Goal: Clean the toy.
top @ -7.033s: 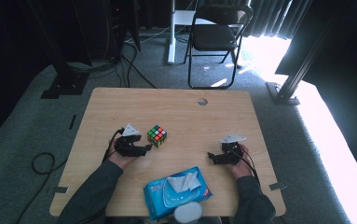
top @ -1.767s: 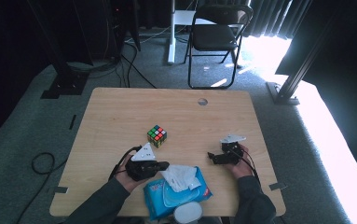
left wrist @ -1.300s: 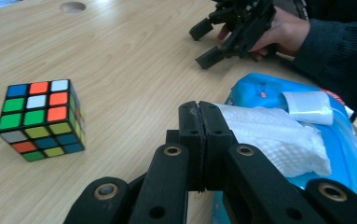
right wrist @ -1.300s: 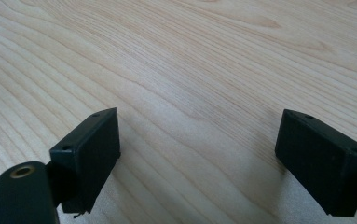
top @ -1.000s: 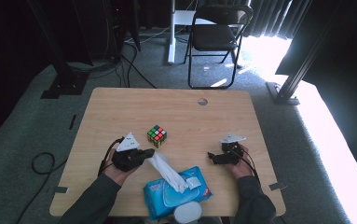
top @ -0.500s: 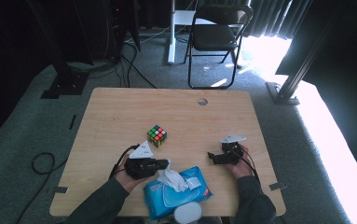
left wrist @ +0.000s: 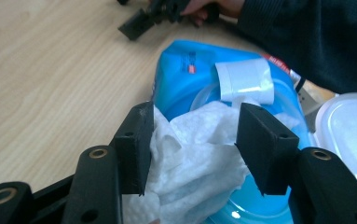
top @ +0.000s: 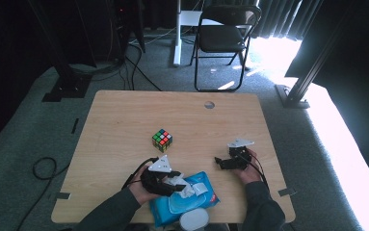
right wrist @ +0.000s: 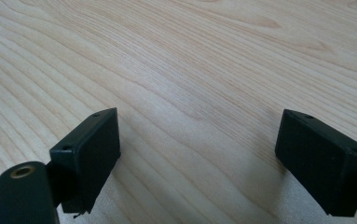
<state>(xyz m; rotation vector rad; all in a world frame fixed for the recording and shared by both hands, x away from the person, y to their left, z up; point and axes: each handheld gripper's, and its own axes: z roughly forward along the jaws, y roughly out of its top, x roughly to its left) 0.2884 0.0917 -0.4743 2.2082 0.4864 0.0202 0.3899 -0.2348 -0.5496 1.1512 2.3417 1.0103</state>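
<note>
The left gripper [top: 175,182] sits at the near edge of the counter [top: 124,125], low over the blue wipes pack [top: 170,209], and in the left gripper view [left wrist: 192,135] its two black jaws stand partly apart, having just been opening, with a crumpled white wipe [left wrist: 197,154] bunched between them. The wipe brushes the inner face of the left-hand jaw, while the right-hand jaw stands just off it with a sliver of the pack showing in the gap, so the jaws straddle the wipe without pinching it. The wipe rises out of the oval opening in the top of the pack, and behind it the white peel-back flap [left wrist: 243,83] stands folded up from the blue wrapper. To the right of the pack in that view lies a white round lid [left wrist: 348,130], which the high view shows as a pale disc [top: 194,222] at the very front edge of the counter, just touching the pack. Further back, near the middle of the counter and well apart from the pack, a colour cube [top: 162,140] rests on its own. Over on the right, the right gripper [top: 219,162] lies in the person's hand near the counter's right side, clear of the pack; the right gripper view [right wrist: 197,154] has its jaws spread wide over bare wood grain, with nothing between them.
</note>
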